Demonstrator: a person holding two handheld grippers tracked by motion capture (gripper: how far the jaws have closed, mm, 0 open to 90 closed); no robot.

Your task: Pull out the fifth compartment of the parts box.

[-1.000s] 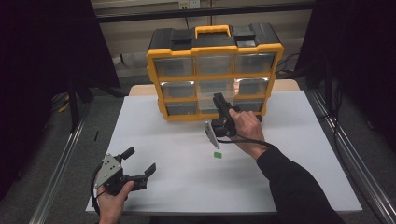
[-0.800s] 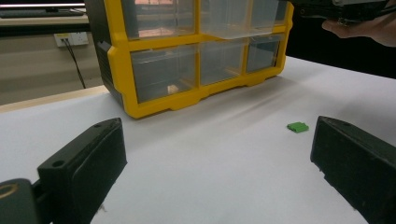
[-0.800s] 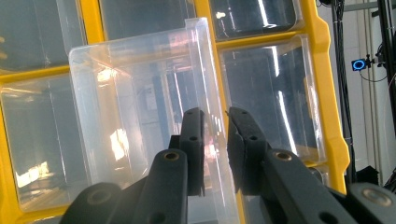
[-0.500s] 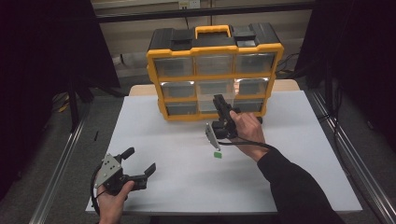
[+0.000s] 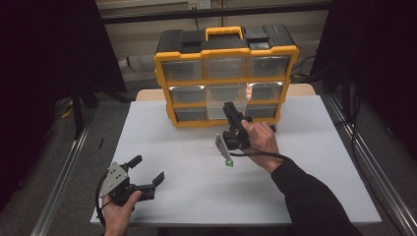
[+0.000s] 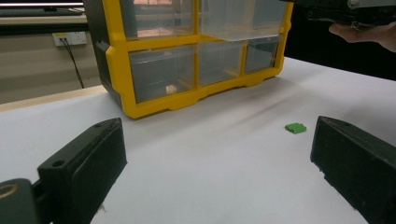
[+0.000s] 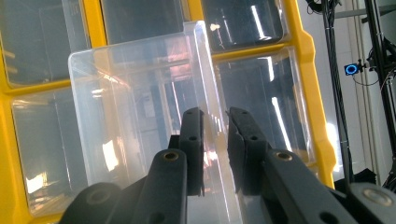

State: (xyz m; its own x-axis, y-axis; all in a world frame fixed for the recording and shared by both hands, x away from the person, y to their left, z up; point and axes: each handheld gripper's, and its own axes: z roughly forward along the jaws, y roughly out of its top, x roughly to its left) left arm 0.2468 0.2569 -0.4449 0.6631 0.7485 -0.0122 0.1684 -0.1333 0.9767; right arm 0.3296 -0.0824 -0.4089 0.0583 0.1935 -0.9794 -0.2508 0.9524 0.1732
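A yellow and black organizer (image 5: 226, 49) with clear drawers stands at the table's far side. Its middle drawer (image 5: 216, 109) sticks out part way from the cabinet. My right gripper (image 5: 230, 110) reaches to this drawer. In the right gripper view the jaws (image 7: 215, 121) stand close together on either side of the clear drawer's wall (image 7: 130, 116), shut on it. My left gripper (image 5: 146, 168) rests low at the front left, open, with nothing between its fingers (image 6: 88, 163). A small green piece (image 5: 227, 162) lies on the white table between the hands, also ahead of the left gripper (image 6: 295, 127).
The white table (image 5: 314, 162) ends in metal rails at both sides. A small tan object (image 6: 171, 88) lies inside the organizer's bottom left drawer. Dark curtains and cables stand behind and beside the table.
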